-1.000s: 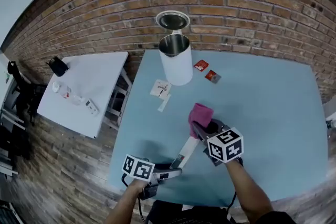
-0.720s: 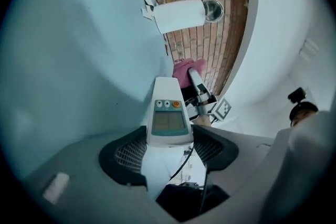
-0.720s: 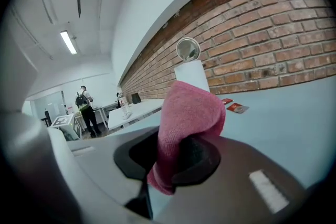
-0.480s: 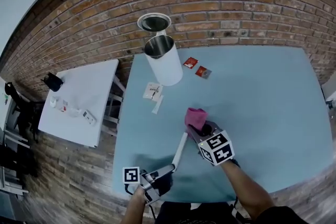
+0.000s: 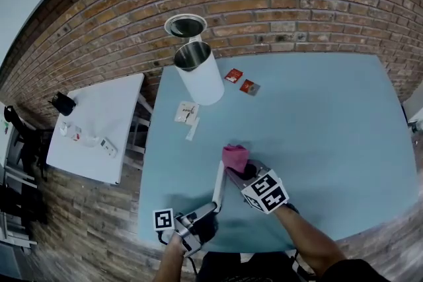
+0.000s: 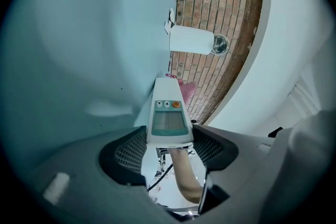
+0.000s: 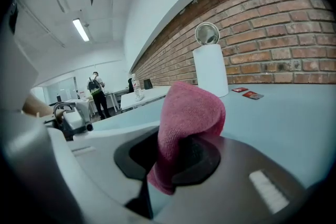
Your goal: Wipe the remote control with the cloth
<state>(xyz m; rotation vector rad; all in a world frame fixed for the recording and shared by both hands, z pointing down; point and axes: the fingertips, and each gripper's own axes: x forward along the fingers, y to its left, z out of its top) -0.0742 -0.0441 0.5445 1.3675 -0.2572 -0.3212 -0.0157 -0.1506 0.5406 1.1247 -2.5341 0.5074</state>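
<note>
left gripper (image 6: pixel 168 150) clamping one remote control (image 6: pixel 168 115), right gripper (image 7: pixel 174 157) pinching one pink cloth (image 7: pixel 190 113), two red packets (image 5: pixel 233 74)

- The remote control (image 5: pixel 218 183) sits between the left gripper's (image 5: pixel 210 209) jaws at the table's (image 5: pixel 330 129) near-left edge.
- The cloth (image 5: pixel 235 157), clamped in the right gripper (image 5: pixel 241 172), is just right of the remote's far end.
- A canister (image 5: pixel 200 79) stands at the table's far-left corner, with packets (image 5: pixel 241 80) to its right and paper slips (image 5: pixel 188 114) before it.
- A side table (image 5: pixel 106 115) stands to the left.

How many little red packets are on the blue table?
2. One red packet lies on the blue table, just right of the white jug. The second red packet lies beside it, slightly nearer the person. None seem hidden.
</note>
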